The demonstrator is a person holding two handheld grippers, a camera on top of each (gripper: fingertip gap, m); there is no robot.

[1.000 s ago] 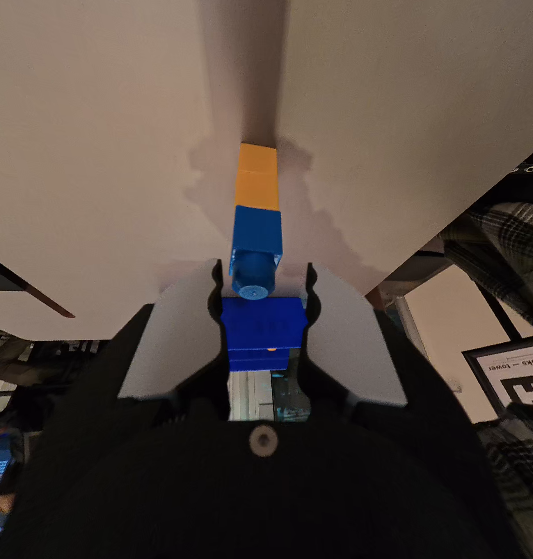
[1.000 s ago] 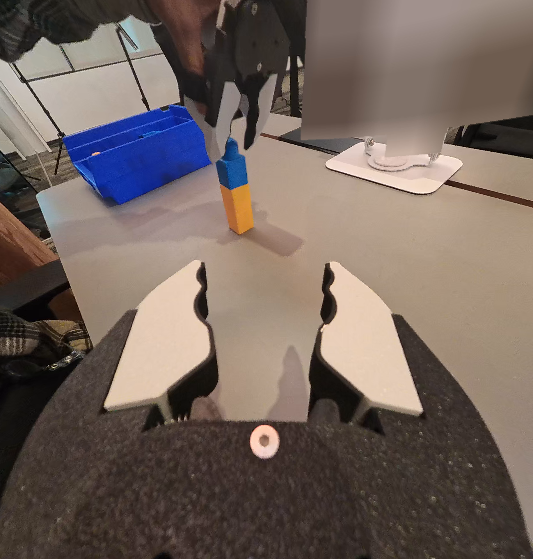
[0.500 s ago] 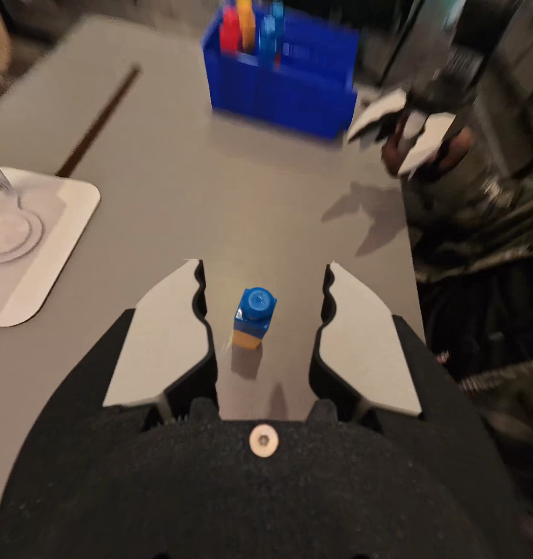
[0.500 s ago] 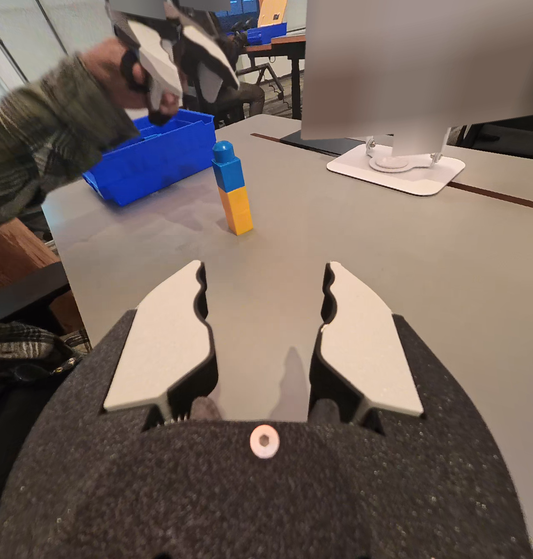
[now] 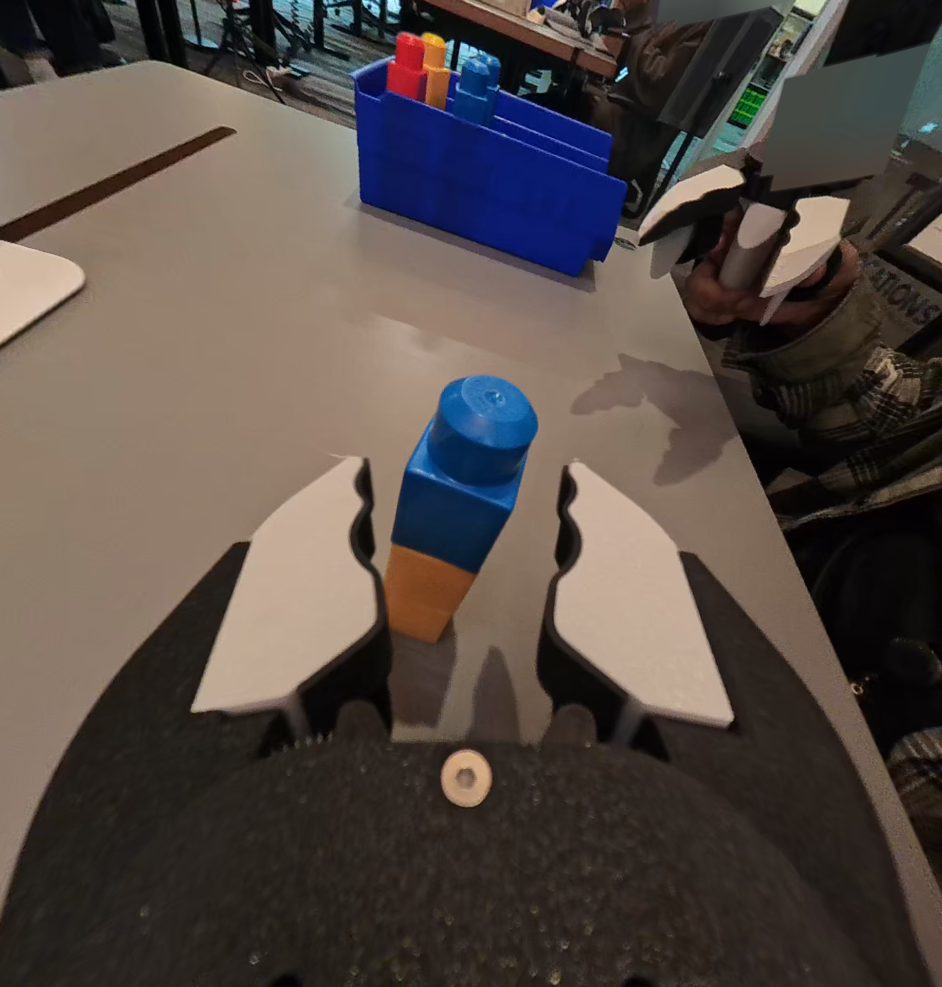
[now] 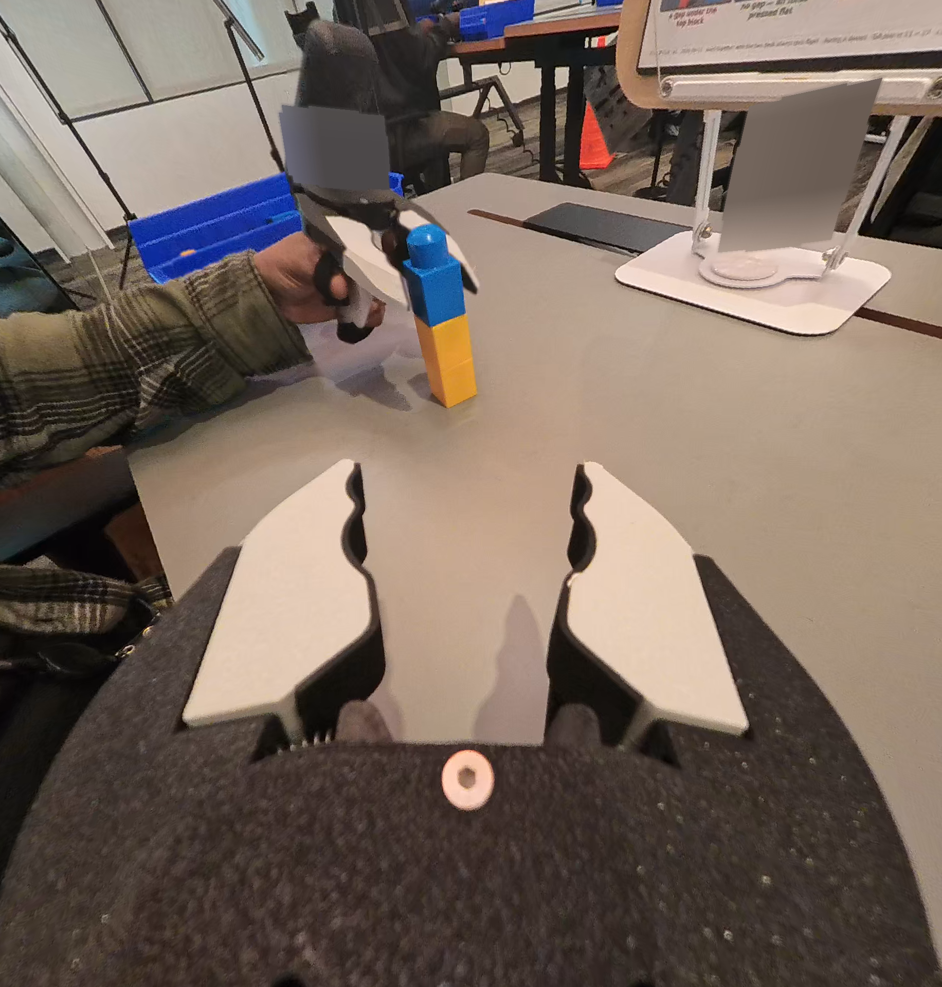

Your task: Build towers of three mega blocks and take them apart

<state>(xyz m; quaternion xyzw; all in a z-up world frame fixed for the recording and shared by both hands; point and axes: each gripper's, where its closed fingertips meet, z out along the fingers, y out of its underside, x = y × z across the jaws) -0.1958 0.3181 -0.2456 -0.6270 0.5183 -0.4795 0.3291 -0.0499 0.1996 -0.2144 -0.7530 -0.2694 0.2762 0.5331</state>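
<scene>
Sleeve: in my right wrist view a plaid sleeve (image 6: 111,352) reaches in from the desk's left edge, its hand (image 6: 298,288) gripping the left tongs' handle.
Left tongs: the left gripper (image 5: 463,512) is released, fingers spread wide on either side of the tower; I cannot tell whether either finger touches it. My right wrist view shows those same tongs (image 6: 405,256) level with the blue block, which the left wrist view alone cannot settle.
Tower: blue block (image 5: 458,491) with a round stud sits on an orange block (image 5: 423,598), upright on the grey desk (image 5: 218,347). Only my right wrist view shows a seam across the orange part (image 6: 450,358), so it may be two blocks.
Bin: a blue bin (image 5: 485,187) stands near the desk's far edge in my left wrist view, with red, orange and blue blocks standing in it; from the right wrist view I see only its open side (image 6: 212,229).
Right tongs: the right gripper (image 6: 466,529) is released and empty, hovering over bare desk, well apart from the tower. My left wrist view shows it (image 5: 736,235) beyond the desk's right edge.
Stand: a white stand base (image 6: 752,288) sits toward the desk's far right.
</scene>
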